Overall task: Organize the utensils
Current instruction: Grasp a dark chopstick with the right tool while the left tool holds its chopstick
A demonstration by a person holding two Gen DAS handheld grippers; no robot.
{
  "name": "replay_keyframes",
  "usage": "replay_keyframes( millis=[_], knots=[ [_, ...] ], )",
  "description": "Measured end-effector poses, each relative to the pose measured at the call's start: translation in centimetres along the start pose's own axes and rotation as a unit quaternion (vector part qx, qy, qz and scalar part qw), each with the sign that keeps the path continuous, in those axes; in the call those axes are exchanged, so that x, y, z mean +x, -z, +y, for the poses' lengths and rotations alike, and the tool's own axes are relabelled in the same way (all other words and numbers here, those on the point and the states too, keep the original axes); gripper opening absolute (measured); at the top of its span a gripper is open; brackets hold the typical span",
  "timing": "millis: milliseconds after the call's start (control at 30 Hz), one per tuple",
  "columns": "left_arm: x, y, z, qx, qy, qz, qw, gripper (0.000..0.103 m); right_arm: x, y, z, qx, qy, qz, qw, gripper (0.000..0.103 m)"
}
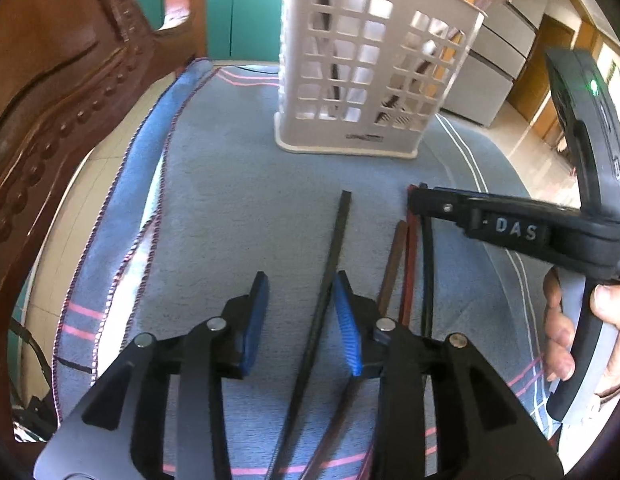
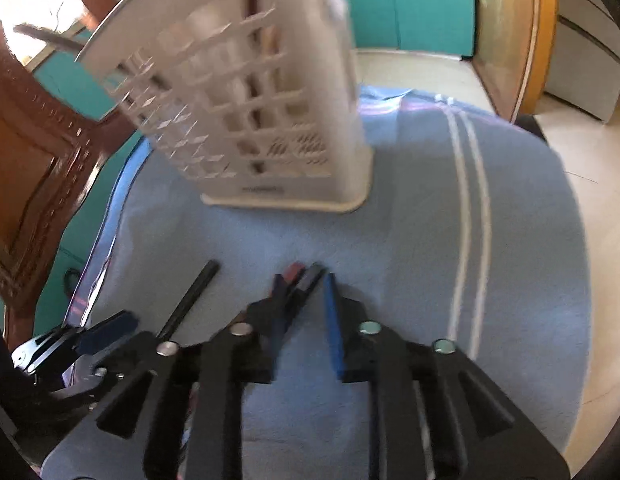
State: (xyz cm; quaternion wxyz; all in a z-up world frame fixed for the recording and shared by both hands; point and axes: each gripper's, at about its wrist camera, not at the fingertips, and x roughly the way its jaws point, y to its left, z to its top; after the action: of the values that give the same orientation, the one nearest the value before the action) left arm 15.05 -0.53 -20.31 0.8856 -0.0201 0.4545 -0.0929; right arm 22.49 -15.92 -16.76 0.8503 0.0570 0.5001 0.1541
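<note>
The left gripper (image 1: 302,320) stands partly open astride one black square chopstick (image 1: 330,280) lying on the blue-towelled counter (image 1: 230,208). The right gripper (image 2: 302,320), jaws narrow, straddles reddish-brown chopsticks (image 2: 298,280), seemingly unclamped. Ahead stands the white lattice plastic holder (image 1: 362,80), presumably their destination.

Looks down along the right gripper (image 2: 306,332), blue pads (image 2: 333,320) set a little apart, with the tips of a bunch of chopsticks (image 2: 300,276) (one reddish, one grey) lying at the left pad, not clearly pressed. Rests all on a blue towel (image 2: 410,248) with two pale stripes. Stands upright at the far end: a white lattice basket (image 2: 270,120), with dark sticks showing through its holes. Lies apart to the left: a single black chopstick (image 2: 192,300). Shows the left gripper (image 2: 90,340) at the lower left edge. Blurs a carved wooden chair (image 2: 34,160) behind.
</note>
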Motion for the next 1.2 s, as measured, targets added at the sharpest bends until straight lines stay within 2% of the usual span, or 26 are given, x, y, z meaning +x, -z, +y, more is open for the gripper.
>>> replay_keyframes(
  millis=[200, 333, 367, 633, 733, 800, 867, 933, 1033, 1100, 1200],
  knots=[
    [0.3, 0.2, -1.2, 0.032, -0.012, 0.0, 0.9994, 0.036, 0.0, 0.8, 2.9, -0.074, 0.051, 0.003, 0.996, 0.027],
    [0.6, 0.0, -1.6, 0.037, -0.021, -0.002, 0.9991, 0.037, -0.1, 1.2, 2.7, -0.103, 0.048, 0.039, 0.993, 0.027],
    [0.6, -0.1, -1.7, 0.037, -0.023, -0.002, 0.999, 0.037, -0.3, 1.6, 2.9, -0.111, 0.05, 0.036, 0.992, 0.026],
    [1.7, -1.0, -1.9, 0.034, -0.035, -0.006, 0.9988, 0.038, -0.2, 2.5, 4.4, -0.119, 0.083, 0.017, 0.989, 0.025],
    [2.1, -1.7, -1.4, 0.015, -0.028, 0.003, 0.9995, 0.038, -0.5, 2.9, 4.6, -0.131, 0.075, 0.023, 0.988, 0.024],
    [2.2, -2.1, -0.8, -0.005, -0.019, 0.008, 0.9998, 0.034, -0.8, 2.9, 4.3, -0.143, 0.069, 0.029, 0.987, 0.019],
    [2.2, -2.8, -0.1, -0.019, -0.021, 0.012, 0.9995, 0.023, -1.1, 3.1, 4.7, -0.178, 0.09, 0.023, 0.98, 0.013],
    [2.3, -3.1, 0.3, -0.026, -0.012, 0.016, 0.9995, 0.023, -1.6, 3.7, 4.9, -0.193, 0.103, 0.019, 0.976, 0.011],
    [2.4, -3.2, 0.4, -0.025, -0.014, 0.017, 0.9994, 0.023, -1.9, 4.0, 4.9, -0.181, 0.102, 0.02, 0.978, 0.012],
    [2.5, -3.1, 0.4, -0.022, -0.014, 0.018, 0.9995, 0.028, -2.0, 3.9, 4.6, -0.161, 0.103, 0.019, 0.981, 0.014],
    [2.9, -3.5, 0.1, -0.014, -0.021, 0.021, 0.9995, 0.034, -1.7, 3.1, 2.6, -0.127, 0.1, 0.02, 0.987, 0.026]
  ],
)
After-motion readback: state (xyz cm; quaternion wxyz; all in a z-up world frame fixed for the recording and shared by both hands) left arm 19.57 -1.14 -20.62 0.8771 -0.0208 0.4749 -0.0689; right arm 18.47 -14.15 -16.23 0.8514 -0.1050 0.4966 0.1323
